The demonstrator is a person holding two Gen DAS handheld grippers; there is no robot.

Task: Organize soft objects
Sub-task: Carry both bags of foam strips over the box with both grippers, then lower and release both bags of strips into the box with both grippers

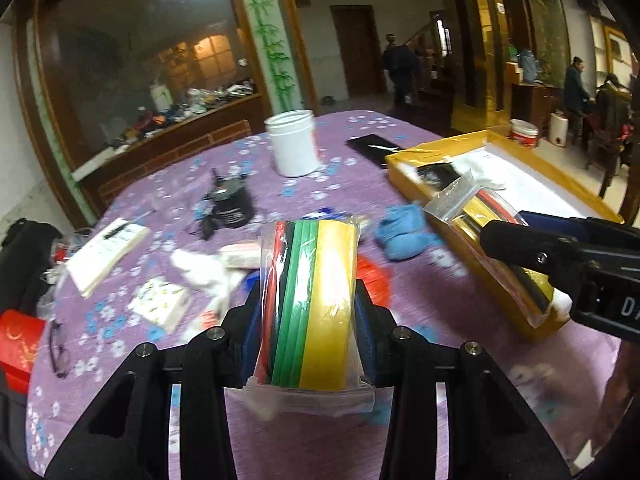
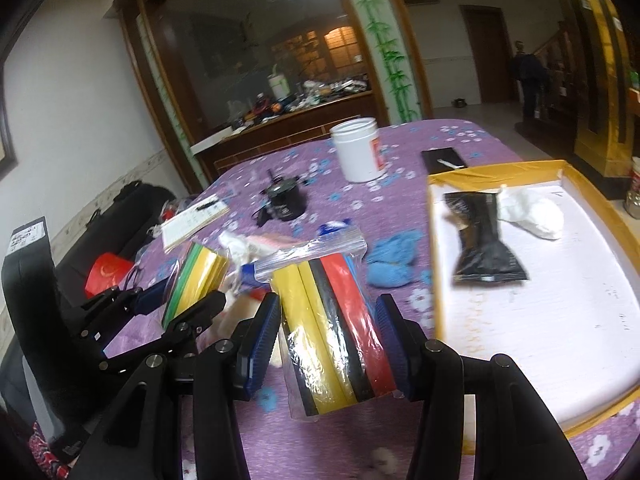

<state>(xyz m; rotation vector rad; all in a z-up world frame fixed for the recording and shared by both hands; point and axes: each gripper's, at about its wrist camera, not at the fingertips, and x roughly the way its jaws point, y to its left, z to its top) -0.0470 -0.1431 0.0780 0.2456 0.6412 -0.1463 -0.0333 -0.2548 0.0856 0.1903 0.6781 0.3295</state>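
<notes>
The left gripper is clamped on a clear plastic bag of red, black, green and yellow foam strips, the strips running lengthwise straight out from between the blue pads. The right gripper is clamped likewise on a second clear zip bag of yellow, black and red foam strips, long axis also pointing ahead and its zip end tilted toward the far edge of the table. Both bags hang clear of the purple flowered tablecloth.

The move ahead turns on the yellow-rimmed shallow tray with a white floor, which lies at the right edge of the table. It sits just beside the right gripper's bag and farther from the left one, so the right hand is the nearer and would likely go in first. Already in the tray are a crumpled black foil pouch and a wad of white soft material, both toward its far end; the near floor looks free.

A crumpled blue cloth lies on the table between the bags and the tray's left rim, low enough to pass over, I think. A white plastic jar stands well apart near the far edge. Motion blur leaves the smaller items by the left gripper uncertain.
</notes>
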